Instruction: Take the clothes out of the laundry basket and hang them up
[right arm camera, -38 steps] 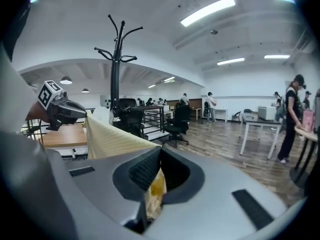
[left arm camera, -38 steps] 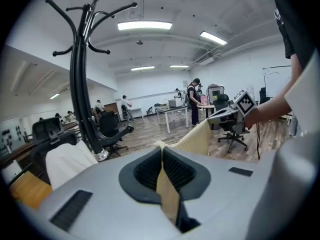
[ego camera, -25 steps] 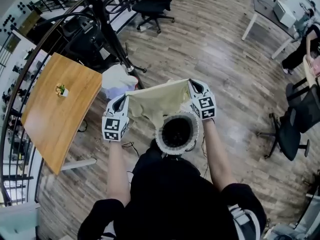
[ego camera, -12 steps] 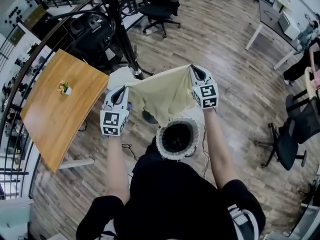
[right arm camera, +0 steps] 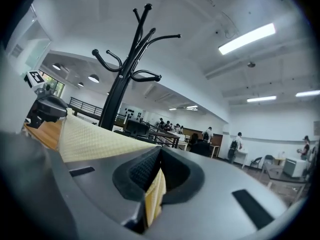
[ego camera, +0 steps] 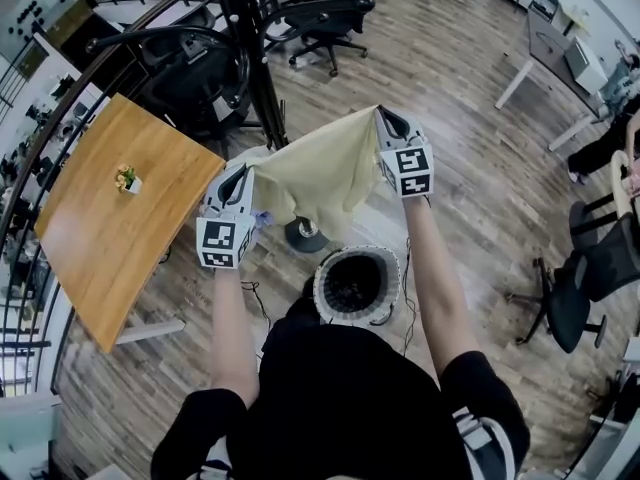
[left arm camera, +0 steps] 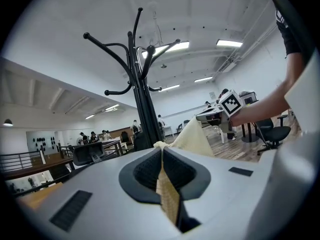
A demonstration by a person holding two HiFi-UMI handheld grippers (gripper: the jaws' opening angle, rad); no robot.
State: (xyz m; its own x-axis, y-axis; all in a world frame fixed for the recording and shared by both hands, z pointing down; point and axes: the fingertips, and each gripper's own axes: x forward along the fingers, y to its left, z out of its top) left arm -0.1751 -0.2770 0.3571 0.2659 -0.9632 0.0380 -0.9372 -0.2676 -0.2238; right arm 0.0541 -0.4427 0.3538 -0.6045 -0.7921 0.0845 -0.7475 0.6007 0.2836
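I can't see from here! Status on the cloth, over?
Left gripper shut on cloth. Right gripper shut on it too. Cloth spread between them, above basket. Rack ahead, nothing seen blocking.

Place: it was an open office.
Seating: black swivel chairs [ego camera: 325, 13] stood around.
Ceiling: long strip lights [right arm camera: 247, 38] shone.

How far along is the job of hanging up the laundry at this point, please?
Done: a pale yellow garment is out of the laundry basket. In hand: the left claw and right claw are shut on its top edge, spreading it before the black coat stand. Left: it is on no hook yet; whether the dark basket holds more clothes cannot be seen.
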